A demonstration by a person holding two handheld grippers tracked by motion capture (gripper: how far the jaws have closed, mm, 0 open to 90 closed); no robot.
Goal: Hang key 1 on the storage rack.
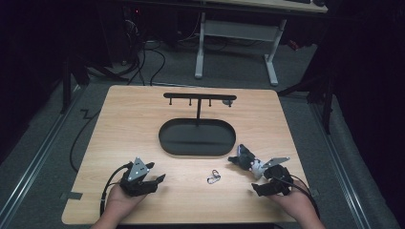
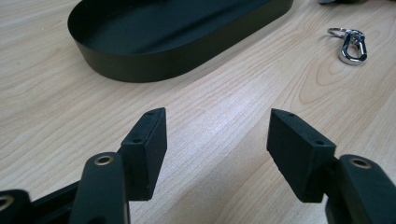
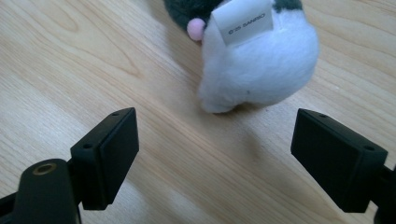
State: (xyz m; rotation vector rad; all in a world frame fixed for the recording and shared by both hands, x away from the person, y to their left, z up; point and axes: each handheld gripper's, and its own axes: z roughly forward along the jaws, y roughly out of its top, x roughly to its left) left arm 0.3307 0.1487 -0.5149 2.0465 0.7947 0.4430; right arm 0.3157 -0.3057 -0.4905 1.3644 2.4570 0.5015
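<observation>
While both hands sit at the near edge of the light wood-grain table, each holds a black two-jaw gripper. The left gripper has its jaws spread apart with bare tabletop between the flat, blocky pads, so it's gripping nothing. Same story for the right gripper: jaws wide apart, pads off everything.

Just ahead of the right gripper lies a small plush toy, fuzzy white body with dark grey fur up top, a little pink nub and a white fabric tag with printed letters. It's lying on the table just past the pad tips, not touching either one. From the high view the plush toy sits near the table's right side, close to the right end of the tray.

Between the two grippers, a bit farther out, there's a shiny metal snap-hook clasp with a small ring on it, flat on the wood and touching nothing else. Nothing blocks the way to it.

Beyond that is a matte black oval tray, low-walled, smooth, and empty as far as I can see. A thin black post rises from its far side to a crossbar with short pegs hanging under it; something small and greyish hangs near the bar's right end, too tiny to make out.
</observation>
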